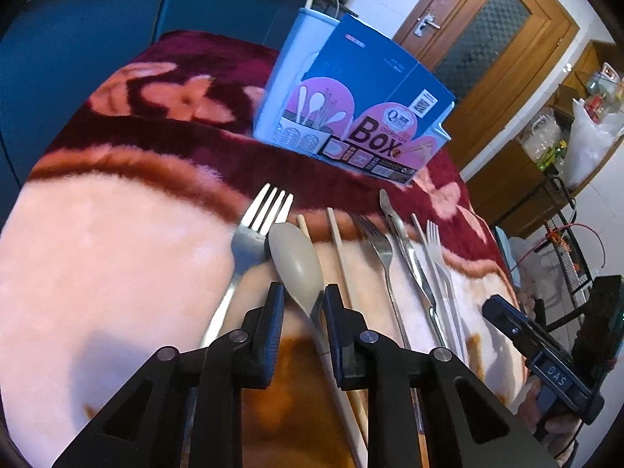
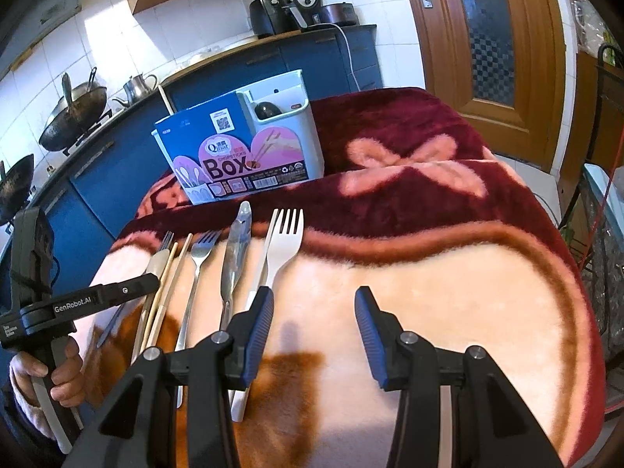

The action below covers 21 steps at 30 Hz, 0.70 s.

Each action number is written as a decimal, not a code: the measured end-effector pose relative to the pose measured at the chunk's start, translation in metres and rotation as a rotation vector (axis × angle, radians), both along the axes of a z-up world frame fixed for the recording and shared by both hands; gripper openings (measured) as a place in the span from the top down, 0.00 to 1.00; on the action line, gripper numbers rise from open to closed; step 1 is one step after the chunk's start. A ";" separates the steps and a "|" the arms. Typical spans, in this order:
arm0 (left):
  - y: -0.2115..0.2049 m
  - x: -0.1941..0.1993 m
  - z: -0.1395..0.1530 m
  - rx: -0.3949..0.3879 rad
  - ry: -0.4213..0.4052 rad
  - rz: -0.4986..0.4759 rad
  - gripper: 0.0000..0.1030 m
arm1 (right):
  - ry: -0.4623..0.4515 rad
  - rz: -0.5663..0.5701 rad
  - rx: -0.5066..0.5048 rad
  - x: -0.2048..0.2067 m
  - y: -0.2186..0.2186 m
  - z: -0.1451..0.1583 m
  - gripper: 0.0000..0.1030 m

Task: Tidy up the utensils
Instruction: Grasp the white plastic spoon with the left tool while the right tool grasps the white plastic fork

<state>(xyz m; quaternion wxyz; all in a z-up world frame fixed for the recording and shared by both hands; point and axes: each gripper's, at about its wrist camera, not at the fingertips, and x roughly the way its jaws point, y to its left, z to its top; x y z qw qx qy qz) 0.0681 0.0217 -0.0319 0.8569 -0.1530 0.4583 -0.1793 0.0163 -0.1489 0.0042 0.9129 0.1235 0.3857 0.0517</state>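
Several utensils lie in a row on a pink and maroon blanket (image 1: 117, 234). My left gripper (image 1: 302, 300) points down at a beige spoon (image 1: 296, 261). The spoon's neck sits between the fingers, close to the right pad, with a gap to the left pad, so the jaws stand open. A metal fork (image 1: 261, 218) lies just left of the spoon, partly under its bowl. To the right lie chopsticks (image 1: 339, 249), another metal fork (image 1: 378, 241), a knife (image 1: 405, 245) and a white fork (image 1: 435, 241). My right gripper (image 2: 314, 308) hovers open over bare blanket, right of the white fork (image 2: 286, 241).
A blue "Box" carton (image 2: 218, 163) with a white utensil holder (image 2: 300, 117) behind it stands at the blanket's far side. Behind it runs a blue kitchen counter (image 2: 117, 163) with woks and a kettle. A wooden door (image 2: 487, 39) and a wire rack (image 1: 565, 241) are at the right.
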 end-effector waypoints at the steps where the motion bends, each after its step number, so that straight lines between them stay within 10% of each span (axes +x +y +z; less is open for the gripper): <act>1: 0.000 0.000 0.000 0.000 0.003 -0.005 0.80 | 0.002 0.005 -0.006 0.001 0.001 0.000 0.55; 21: -0.002 -0.002 0.004 0.007 0.103 -0.072 0.92 | 0.208 0.149 0.004 0.051 0.020 -0.008 0.69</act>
